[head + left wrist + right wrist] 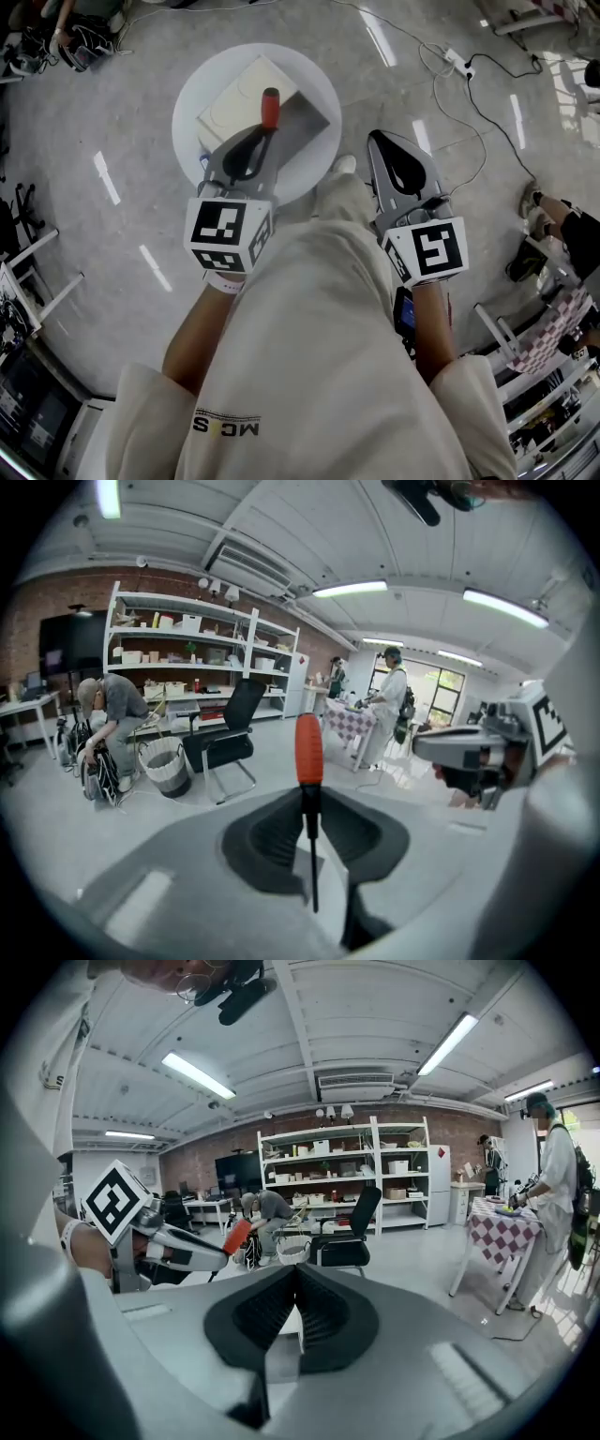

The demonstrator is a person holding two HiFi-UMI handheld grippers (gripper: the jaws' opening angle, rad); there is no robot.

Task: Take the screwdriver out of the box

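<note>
- Screwdriver [308, 747] pinched by its thin dark shaft in the left hand-held gripper [307, 803]. Orange handle standing out past the jaw tips, blade end running back between the jaws.
- Already clear of the box [234, 98], by the look of the head view. Handle seen above the box, with no contact visible. Held in the air, judging from the open-room outlook of the left gripper view.
- Box pale, with a grey flap [305, 117] lying open on the side nearer the right hand-held gripper [292, 1274]. Placed below and just beyond the left hand-held gripper's tips, on a round white counter [309, 75].
- Right hand-held gripper pressed together tip to tip, nothing between the jaws. Held beside the left one, well apart from it, just off the counter's edge.
- Step in hand, as a judgement: the take-out itself done or nearly so. Left to do: carrying the screwdriver away from the box and setting it down.
- Next move calls for a steady pinch, given a narrow round shaft prone to swivelling between the pads with the heavier handle out front.
- Calls also for a bare patch of counter beside the box and a low approach, and only then a spreading of the jaws.
- Possible trouble: the handle dipping in the grip, or the screwdriver rolling off the round counter once let go.
</note>
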